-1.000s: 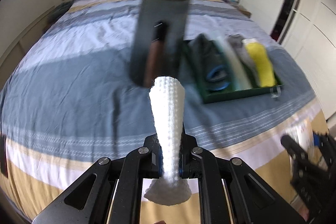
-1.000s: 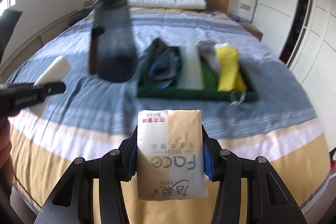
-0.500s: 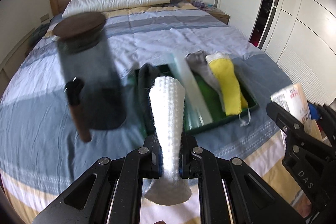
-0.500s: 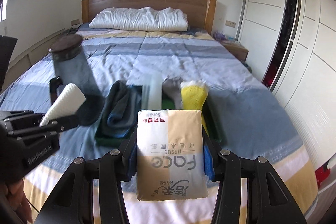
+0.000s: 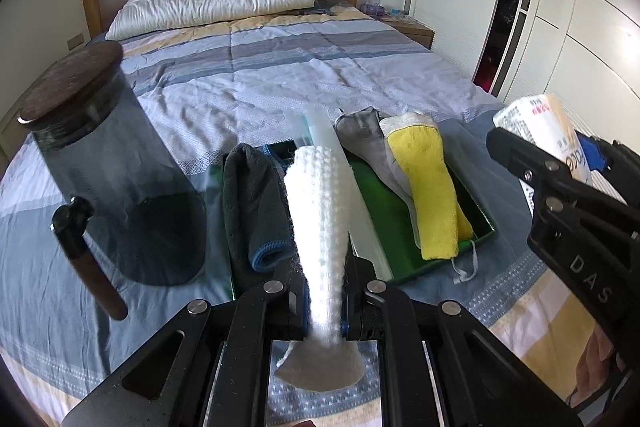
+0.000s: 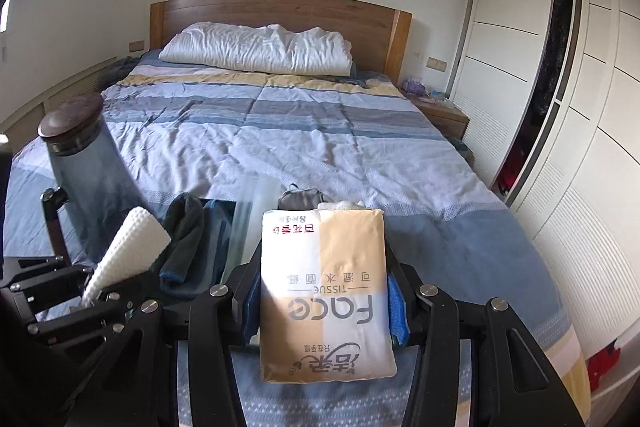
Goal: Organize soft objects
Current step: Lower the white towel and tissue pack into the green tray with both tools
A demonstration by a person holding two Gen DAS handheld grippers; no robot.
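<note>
My left gripper [image 5: 325, 303] is shut on a rolled white waffle cloth [image 5: 318, 215], held above the bed near the green tray [image 5: 478, 227]. The tray holds a dark grey towel [image 5: 250, 199], a clear divider [image 5: 340, 167], a grey cloth [image 5: 360, 135] and a yellow cloth [image 5: 430, 187]. My right gripper [image 6: 324, 301] is shut on a pack of face tissues [image 6: 324, 291], held to the right of the tray; it also shows in the left wrist view [image 5: 544, 131]. The white cloth shows at the left of the right wrist view [image 6: 128, 255].
A tall dark glass jar with a wooden lid [image 5: 108, 163] and a handle stands on the bed left of the tray. White pillows [image 5: 216, 1] lie at the headboard. A bedside table [image 6: 440, 111] and white wardrobe doors [image 6: 560, 107] are on the right.
Both grippers have risen and drawn closer to the tray with their loads. The jar and the tray now sit lower and nearer in both views.
</note>
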